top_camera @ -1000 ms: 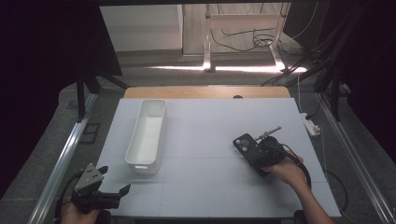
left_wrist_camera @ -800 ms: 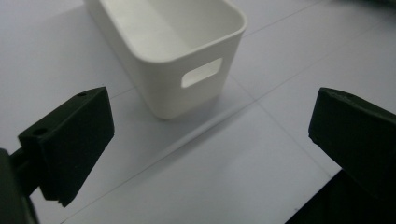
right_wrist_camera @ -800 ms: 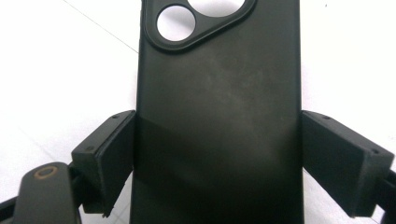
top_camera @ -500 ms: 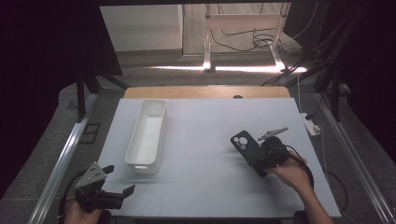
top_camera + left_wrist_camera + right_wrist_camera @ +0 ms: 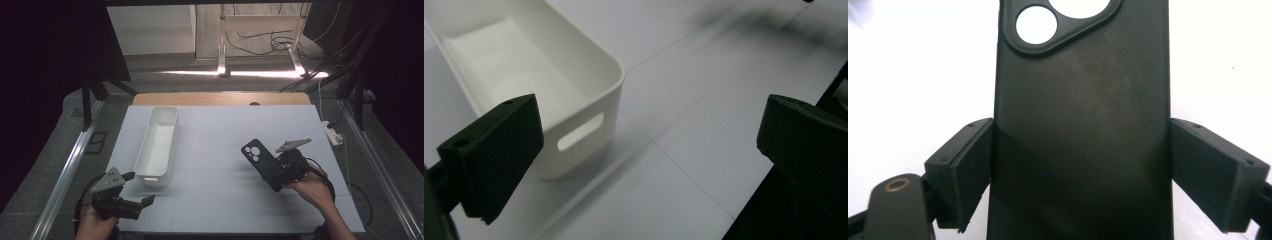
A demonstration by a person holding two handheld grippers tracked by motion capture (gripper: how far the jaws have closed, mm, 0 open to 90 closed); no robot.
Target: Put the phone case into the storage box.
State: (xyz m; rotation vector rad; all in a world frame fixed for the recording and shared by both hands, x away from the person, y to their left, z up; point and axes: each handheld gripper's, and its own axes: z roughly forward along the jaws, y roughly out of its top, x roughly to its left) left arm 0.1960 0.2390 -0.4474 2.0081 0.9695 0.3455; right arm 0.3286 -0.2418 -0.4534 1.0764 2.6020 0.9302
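A black phone case with a camera cut-out is held above the white table at the right, tilted with the cut-out end up. My right gripper is shut on its two long edges, and in the right gripper view both pads press on the case. A long, empty white bin lies at the left of the table. My left gripper hovers just before the bin's near end, open with nothing between its jaws. In the left gripper view the bin's slotted end wall sits ahead of the left gripper.
A white power strip lies at the table's right edge. A wooden strip runs along the far edge. Metal rails flank both sides, and cables lie on the floor beyond.
My right gripper has lifted the phone case off the table and tipped its camera end upward. My left gripper has drifted right, nearer the bin's near end.
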